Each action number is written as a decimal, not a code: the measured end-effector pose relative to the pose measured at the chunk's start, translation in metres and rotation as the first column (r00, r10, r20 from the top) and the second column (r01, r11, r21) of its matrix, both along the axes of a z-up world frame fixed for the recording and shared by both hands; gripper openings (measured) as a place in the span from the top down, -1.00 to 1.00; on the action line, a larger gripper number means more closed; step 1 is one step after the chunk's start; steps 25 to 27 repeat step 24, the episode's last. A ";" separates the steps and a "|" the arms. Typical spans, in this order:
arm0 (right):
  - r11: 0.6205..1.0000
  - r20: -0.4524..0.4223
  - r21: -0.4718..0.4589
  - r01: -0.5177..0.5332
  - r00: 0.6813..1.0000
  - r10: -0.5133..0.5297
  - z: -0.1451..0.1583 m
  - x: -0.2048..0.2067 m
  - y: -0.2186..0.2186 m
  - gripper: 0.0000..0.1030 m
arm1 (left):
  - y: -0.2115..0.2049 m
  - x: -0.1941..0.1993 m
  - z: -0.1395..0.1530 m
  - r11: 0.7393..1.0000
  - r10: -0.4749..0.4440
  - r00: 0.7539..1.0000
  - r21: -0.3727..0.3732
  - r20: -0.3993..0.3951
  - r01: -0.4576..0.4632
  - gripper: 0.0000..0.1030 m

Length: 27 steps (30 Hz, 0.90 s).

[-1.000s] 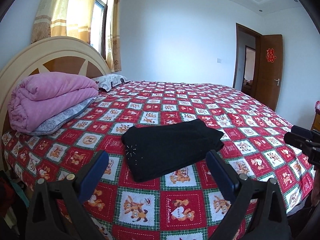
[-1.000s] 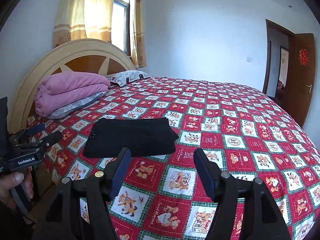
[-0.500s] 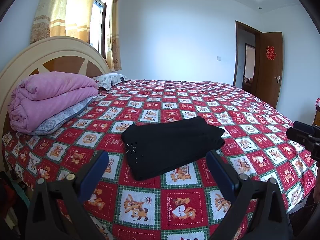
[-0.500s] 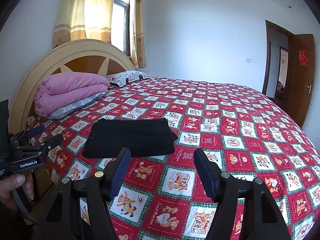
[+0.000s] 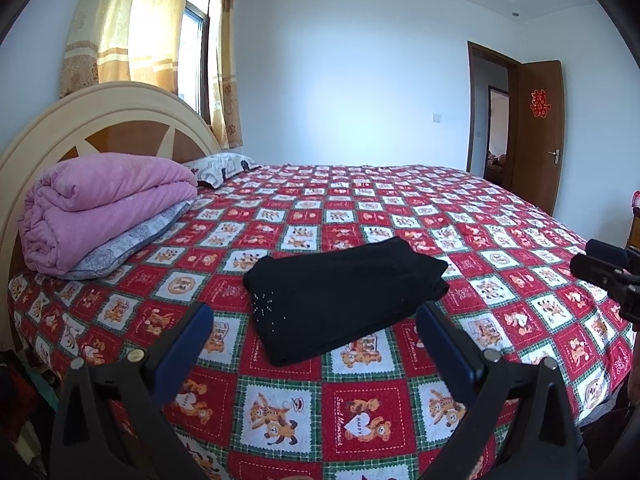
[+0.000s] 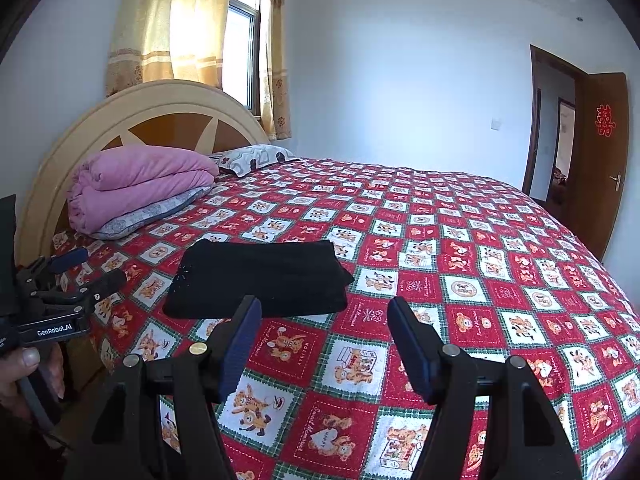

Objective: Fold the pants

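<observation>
Left gripper: hovering over the bed's near edge, jaws standing apart, gripping nothing.
Right gripper: hanging beside it, jaws likewise spread, nothing between them.
Pants: lying folded, black, on the bedspread just ahead of both grippers, untouched.
Pink quilt: sitting farther off to the left, against the headboard.

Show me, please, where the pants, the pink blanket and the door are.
pants [image 5: 340,292], left wrist view, middle of the folded top.
pink blanket [image 5: 100,204], left wrist view, its folded side.
door [image 6: 604,152], right wrist view, open wooden panel.
</observation>
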State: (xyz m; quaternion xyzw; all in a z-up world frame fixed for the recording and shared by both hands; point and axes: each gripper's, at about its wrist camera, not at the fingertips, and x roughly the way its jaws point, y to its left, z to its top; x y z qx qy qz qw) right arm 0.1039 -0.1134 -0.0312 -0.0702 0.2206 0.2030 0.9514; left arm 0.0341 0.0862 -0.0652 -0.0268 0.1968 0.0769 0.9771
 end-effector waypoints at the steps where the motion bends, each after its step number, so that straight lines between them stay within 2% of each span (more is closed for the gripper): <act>1: 1.000 0.001 0.000 0.000 1.000 0.000 0.000 0.000 0.000 -0.30 | -0.001 -0.001 0.001 1.000 0.000 1.000 0.000 0.004 0.000 -1.00; 16: 1.000 0.005 -0.009 0.004 1.000 -0.003 -0.001 0.000 0.002 -0.30 | -0.001 0.003 -0.001 0.999 0.007 1.000 -0.032 -0.010 -0.007 -1.00; 27: 0.999 0.000 -0.040 0.014 1.000 -0.014 -0.007 0.003 0.006 -0.30 | -0.003 0.001 -0.002 1.000 -0.010 1.000 -0.028 0.017 0.010 -1.00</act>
